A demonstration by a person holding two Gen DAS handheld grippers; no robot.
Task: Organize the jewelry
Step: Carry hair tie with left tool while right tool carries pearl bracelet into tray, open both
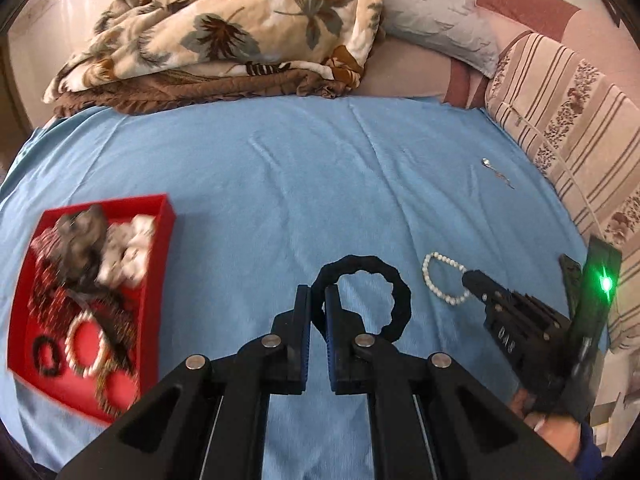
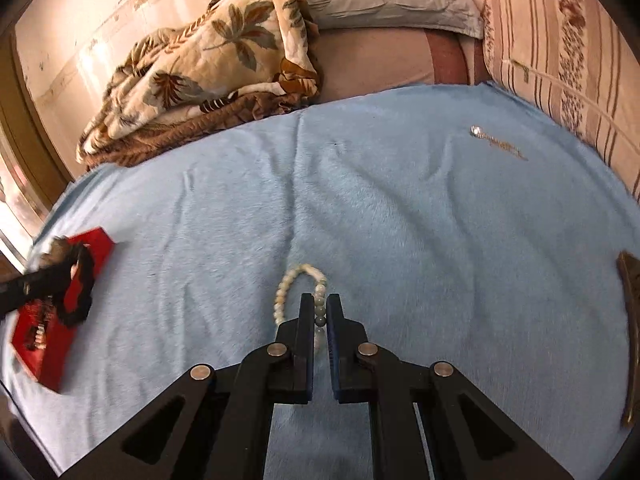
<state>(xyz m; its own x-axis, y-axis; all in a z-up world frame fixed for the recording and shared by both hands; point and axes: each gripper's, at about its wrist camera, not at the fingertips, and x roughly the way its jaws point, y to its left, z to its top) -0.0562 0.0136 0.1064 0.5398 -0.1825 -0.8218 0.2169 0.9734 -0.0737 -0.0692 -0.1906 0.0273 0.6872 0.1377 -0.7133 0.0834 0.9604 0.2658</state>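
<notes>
Warm daylight glares off the wall (image 2: 80,52) behind the leaf-print blanket (image 1: 224,36). Fisheye curvature darkens every corner. Motion blur smears the red tray (image 1: 160,280) left of it.

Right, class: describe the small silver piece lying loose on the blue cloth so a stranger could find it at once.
Start at the blue cloth and look to its far right, near the striped cushion. There the silver piece lies alone: a shiny round end with a thin trailing chain, unlike the bead bracelet or the black ring.
</notes>
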